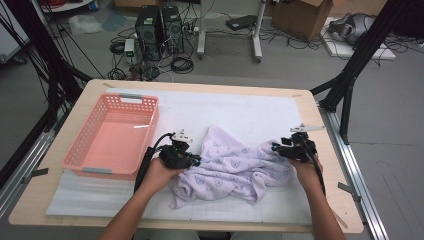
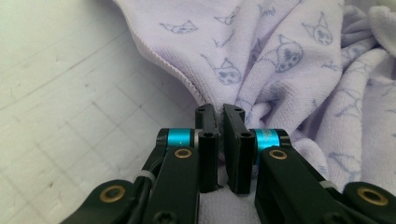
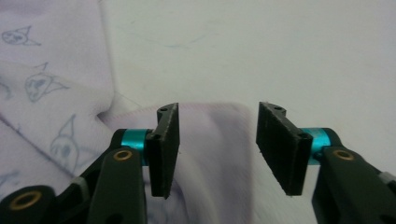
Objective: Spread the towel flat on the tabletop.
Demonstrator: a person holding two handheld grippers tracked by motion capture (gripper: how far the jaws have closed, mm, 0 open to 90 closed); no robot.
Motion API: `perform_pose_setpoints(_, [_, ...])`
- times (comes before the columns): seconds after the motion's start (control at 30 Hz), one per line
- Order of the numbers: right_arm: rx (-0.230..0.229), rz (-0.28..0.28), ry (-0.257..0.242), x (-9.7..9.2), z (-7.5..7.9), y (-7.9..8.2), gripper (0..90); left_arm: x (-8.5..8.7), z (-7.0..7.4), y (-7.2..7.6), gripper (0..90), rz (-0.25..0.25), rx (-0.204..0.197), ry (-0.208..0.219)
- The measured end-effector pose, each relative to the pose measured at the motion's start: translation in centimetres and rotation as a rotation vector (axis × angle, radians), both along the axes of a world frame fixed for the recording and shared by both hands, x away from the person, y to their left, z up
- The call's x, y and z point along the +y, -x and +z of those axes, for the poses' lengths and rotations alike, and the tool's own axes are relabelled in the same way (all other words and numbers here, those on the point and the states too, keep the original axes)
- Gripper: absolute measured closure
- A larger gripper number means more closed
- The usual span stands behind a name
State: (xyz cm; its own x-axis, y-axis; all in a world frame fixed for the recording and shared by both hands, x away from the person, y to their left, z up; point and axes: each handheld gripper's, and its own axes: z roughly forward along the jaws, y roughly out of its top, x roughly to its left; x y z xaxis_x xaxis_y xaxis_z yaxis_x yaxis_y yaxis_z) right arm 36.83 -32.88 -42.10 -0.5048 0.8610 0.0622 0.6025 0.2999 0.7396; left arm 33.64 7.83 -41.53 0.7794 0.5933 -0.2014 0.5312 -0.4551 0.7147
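Now the lavender towel (image 1: 232, 165) lies crumpled on the white mat (image 1: 250, 107), just right of the pink basket (image 1: 112, 137). At its left edge, the left gripper (image 2: 218, 122) is clenched on a pinch of the cloth. At its right edge, the right gripper (image 3: 217, 142) stands released, a towel corner lying between its parted jaws.

I'm looking at a lilac towel (image 1: 230, 167) printed with small cat faces, lying crumpled in loose folds on the white mat, just right of the basket, its hemmed corner flat at the right end
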Motion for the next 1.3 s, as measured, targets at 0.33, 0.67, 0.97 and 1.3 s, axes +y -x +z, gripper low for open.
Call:
perform_pose_setpoints(0.33, [0.049,0.298,0.276,4.6,-0.6,-3.0,87.3,1.7,-0.2,1.3,84.3,-0.005,0.007,0.029])
perform_pose_setpoints(0.67, [-0.121,-0.219,0.171,-0.6,0.8,-5.0,87.0,0.3,-0.3,1.5,83.5,-0.058,0.031,0.064])
perform_pose_setpoints(0.97, [-0.088,-0.200,0.068,-1.6,2.1,-2.5,60.2,0.3,1.1,-2.1,44.3,0.110,-0.037,0.133])
perform_pose_setpoints(1.3, [-0.086,-0.100,-0.090,-2.2,2.1,3.0,58.0,-1.9,-2.1,-7.5,46.1,0.223,-0.021,0.118])
